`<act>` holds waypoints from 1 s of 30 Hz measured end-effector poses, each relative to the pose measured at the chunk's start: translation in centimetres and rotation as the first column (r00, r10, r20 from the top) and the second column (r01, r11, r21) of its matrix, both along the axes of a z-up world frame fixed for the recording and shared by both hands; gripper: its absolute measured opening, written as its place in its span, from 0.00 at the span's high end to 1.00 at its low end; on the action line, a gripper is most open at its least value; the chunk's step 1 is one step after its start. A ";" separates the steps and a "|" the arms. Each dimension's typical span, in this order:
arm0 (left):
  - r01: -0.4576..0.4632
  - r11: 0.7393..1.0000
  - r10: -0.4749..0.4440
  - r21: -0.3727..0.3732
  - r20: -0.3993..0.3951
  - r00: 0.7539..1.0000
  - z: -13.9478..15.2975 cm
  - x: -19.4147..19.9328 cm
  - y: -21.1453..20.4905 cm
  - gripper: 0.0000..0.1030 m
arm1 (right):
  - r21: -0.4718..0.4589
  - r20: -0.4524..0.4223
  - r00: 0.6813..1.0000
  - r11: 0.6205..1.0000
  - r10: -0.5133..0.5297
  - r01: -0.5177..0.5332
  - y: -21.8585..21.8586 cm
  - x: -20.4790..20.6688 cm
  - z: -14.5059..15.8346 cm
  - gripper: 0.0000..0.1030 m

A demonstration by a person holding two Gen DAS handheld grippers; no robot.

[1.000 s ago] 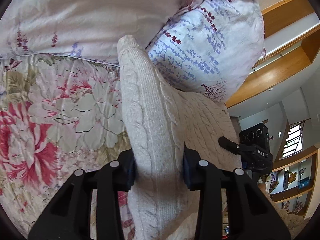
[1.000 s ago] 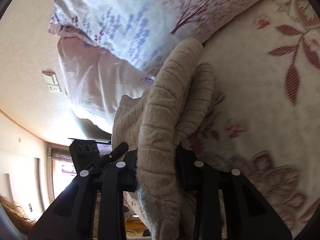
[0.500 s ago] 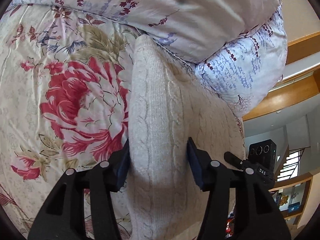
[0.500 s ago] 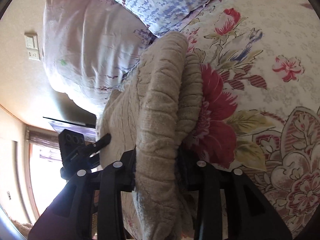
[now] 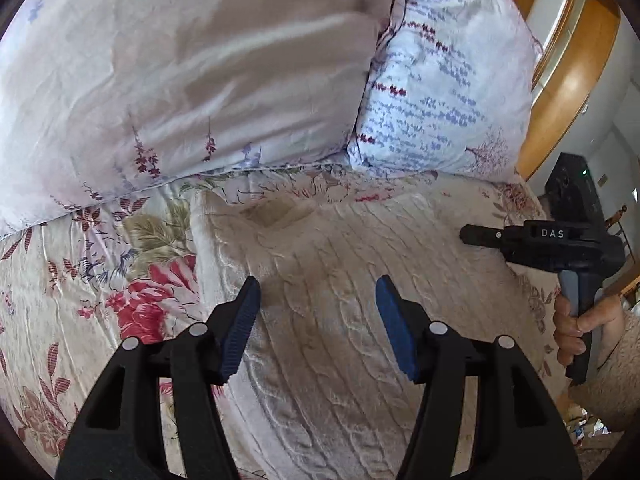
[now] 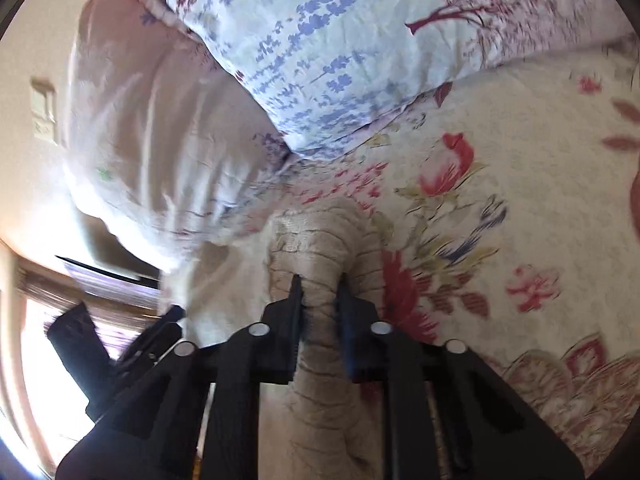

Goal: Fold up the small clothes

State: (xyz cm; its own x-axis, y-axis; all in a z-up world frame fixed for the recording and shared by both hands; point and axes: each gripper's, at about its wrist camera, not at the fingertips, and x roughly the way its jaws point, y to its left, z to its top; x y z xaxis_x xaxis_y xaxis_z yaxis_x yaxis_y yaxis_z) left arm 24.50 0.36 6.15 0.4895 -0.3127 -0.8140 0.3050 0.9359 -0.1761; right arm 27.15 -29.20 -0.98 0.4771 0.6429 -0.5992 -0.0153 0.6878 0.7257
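1. Your cream cable-knit sweater [image 5: 340,280] lies spread flat on the floral quilted bedspread [image 5: 80,280], just below the two pillows.
2. Only your left wrist view shows its full width: raised cable ribs and a darker, tan square patch near its top edge.
3. Only your right wrist view shows a bunched fold of the sweater [image 6: 320,248] rising between the fingers; that picture is blurred.
4. Your right gripper [image 6: 319,284] is clamped tight on that fold.
5. Your left gripper [image 5: 316,292] hangs above the knit, jaws opening, blue pads apart and pressing on nothing.
6. The left view also catches your right hand [image 5: 576,320] on its black handle at the sweater's right edge.
7. Beyond lie a pale pink satin pillow [image 5: 180,80] and a white pillow with blue sprigs [image 5: 440,100].
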 end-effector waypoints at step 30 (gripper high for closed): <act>-0.042 0.999 0.043 0.008 -0.070 0.997 -5.3 -5.8 1.8 0.23 | -0.404 0.169 0.960 0.904 0.222 -0.138 6.1 -7.3 0.7 0.65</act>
State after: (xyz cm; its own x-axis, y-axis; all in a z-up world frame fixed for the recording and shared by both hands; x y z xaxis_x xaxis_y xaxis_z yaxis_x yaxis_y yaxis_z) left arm 18.66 2.18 0.81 0.4438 -0.2872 -0.8489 0.2523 0.9490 -0.1892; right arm 19.88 -23.08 -0.31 0.5147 0.4686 -0.7180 -0.2855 0.8833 0.3718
